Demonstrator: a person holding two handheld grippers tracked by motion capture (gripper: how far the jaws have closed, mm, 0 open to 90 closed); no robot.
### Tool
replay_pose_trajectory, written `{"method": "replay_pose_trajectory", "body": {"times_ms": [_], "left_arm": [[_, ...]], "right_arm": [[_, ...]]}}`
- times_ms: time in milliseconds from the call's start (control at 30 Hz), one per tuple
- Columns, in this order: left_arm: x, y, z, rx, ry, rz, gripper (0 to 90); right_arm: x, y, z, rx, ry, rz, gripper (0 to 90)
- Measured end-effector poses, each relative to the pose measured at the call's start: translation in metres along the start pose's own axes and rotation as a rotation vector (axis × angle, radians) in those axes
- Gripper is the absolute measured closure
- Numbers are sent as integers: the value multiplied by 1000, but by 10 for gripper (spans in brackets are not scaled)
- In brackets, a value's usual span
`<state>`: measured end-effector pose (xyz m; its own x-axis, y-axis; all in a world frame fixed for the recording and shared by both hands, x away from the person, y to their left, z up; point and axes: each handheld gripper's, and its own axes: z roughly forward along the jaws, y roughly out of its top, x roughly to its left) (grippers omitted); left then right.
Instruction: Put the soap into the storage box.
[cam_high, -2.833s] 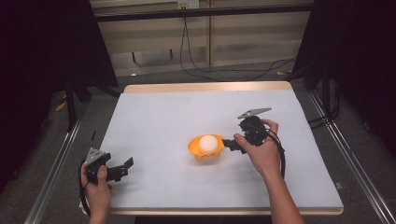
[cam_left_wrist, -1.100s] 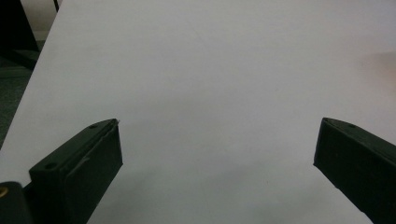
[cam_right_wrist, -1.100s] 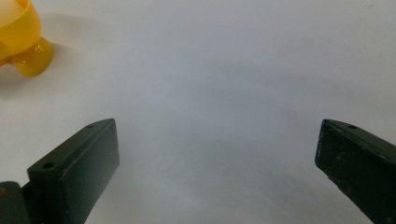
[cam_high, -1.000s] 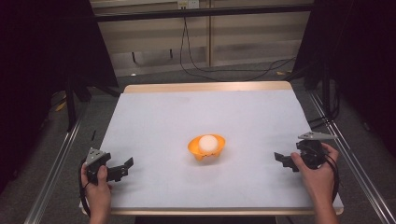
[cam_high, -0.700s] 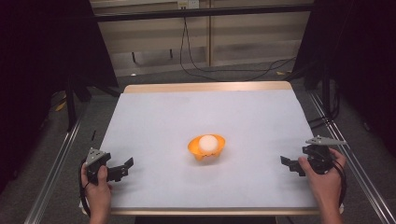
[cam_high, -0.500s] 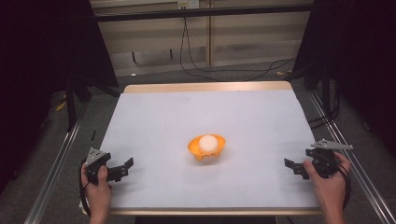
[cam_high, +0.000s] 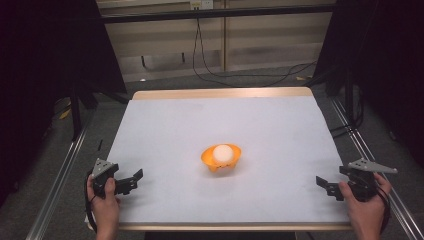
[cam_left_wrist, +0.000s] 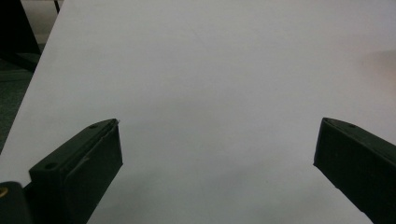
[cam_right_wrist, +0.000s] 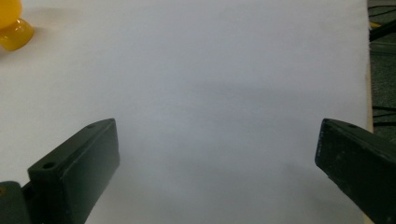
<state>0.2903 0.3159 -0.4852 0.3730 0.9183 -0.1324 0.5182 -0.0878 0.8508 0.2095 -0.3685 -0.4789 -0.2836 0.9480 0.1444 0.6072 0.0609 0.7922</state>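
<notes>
Right, I see the shallow orange plastic bowl (cam_high: 221, 159) near the middle of the white-covered table (cam_high: 280, 125), with a round white ball (cam_high: 223, 152) resting inside it. My left gripper (cam_high: 131, 181) sits well to the near left of the bowl, jaws spread wide over bare tabletop. My right gripper (cam_high: 324, 185) sits well to the bowl's near right, jaws likewise apart and holding nothing; the bowl's edge (cam_right_wrist: 11, 25) shows at the upper left of its view
</notes>
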Motion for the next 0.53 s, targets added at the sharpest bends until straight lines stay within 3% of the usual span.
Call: {"method": "replay_pose_trajectory", "body": {"times_ms": [200, 433, 533], "left_arm": [[0, 0, 0, -1, -1, -1, 10], [0, 0, 0, 0, 2, 2, 9], [0, 0, 0, 0, -2, 0, 9]], "right_arm": [[-4, -9, -8, -63, 11, 15, 0], [-6, -15, -10, -100, 18, 47, 0], [-5, -15, -11, -109, 11, 37, 3]]}}
